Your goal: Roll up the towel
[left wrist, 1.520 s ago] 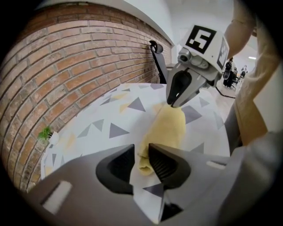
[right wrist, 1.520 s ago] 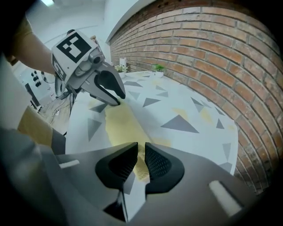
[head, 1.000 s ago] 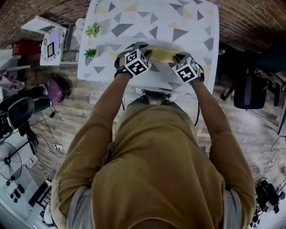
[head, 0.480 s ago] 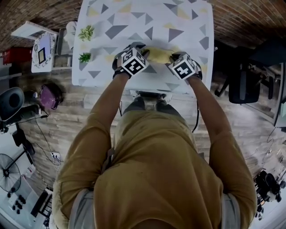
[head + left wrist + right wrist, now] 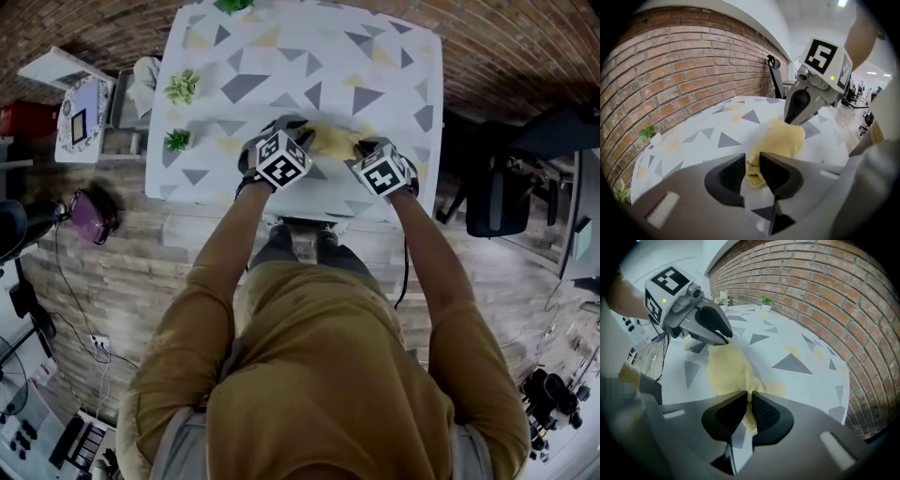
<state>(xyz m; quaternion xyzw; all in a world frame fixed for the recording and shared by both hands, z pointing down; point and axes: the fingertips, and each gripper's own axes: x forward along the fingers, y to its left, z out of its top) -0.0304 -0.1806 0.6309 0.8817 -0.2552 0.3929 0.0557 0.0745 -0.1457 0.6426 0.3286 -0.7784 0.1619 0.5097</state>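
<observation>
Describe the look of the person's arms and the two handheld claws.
The left claw and right claw each have a grey body, two black ribbed pads and a white cube with black square markers. A black cable hangs from the right one. The person wears a mustard top.

Head view: towel [image 5: 334, 141] ends hidden under left gripper [image 5: 751, 165] and right gripper [image 5: 749, 401]; plant [image 5: 232, 5] at table's [image 5: 300, 47] far edge cropped.

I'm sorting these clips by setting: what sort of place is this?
Probably an office or lab workspace rather than a home: a brick wall beside the patterned table, an office chair at its side, and cables trailing over the wooden floor.
</observation>
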